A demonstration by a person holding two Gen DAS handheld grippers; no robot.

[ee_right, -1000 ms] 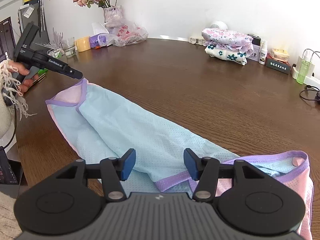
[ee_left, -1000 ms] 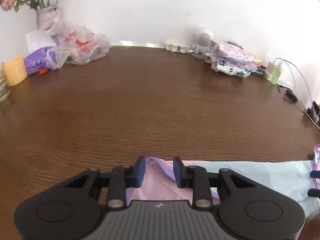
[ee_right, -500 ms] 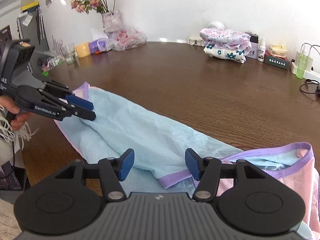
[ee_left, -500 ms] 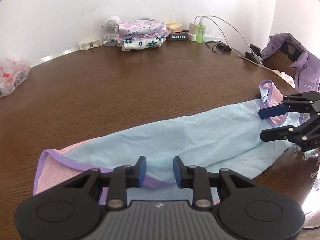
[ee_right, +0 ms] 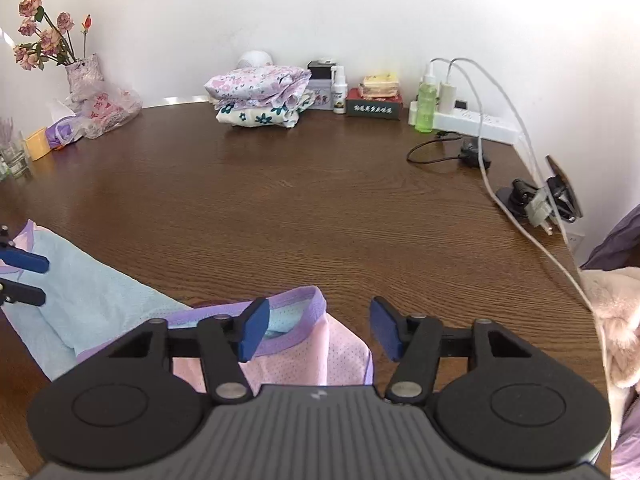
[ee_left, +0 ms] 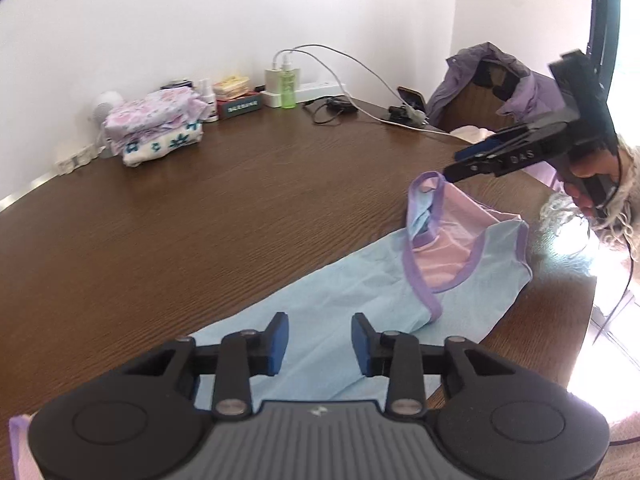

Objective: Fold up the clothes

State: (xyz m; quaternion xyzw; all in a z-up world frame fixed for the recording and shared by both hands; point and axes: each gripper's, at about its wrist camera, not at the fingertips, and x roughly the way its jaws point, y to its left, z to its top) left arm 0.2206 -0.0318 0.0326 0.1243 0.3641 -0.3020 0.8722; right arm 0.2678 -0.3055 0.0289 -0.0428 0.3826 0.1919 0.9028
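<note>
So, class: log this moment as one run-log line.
task: fold clothes | garment: flat on table, unfolded | left gripper: open, above garment | right gripper: open, over purple-trimmed end

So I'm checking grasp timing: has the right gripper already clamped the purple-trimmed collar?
No: in the right wrist view the right gripper is wide open, its blue pads apart above the garment.
</note>
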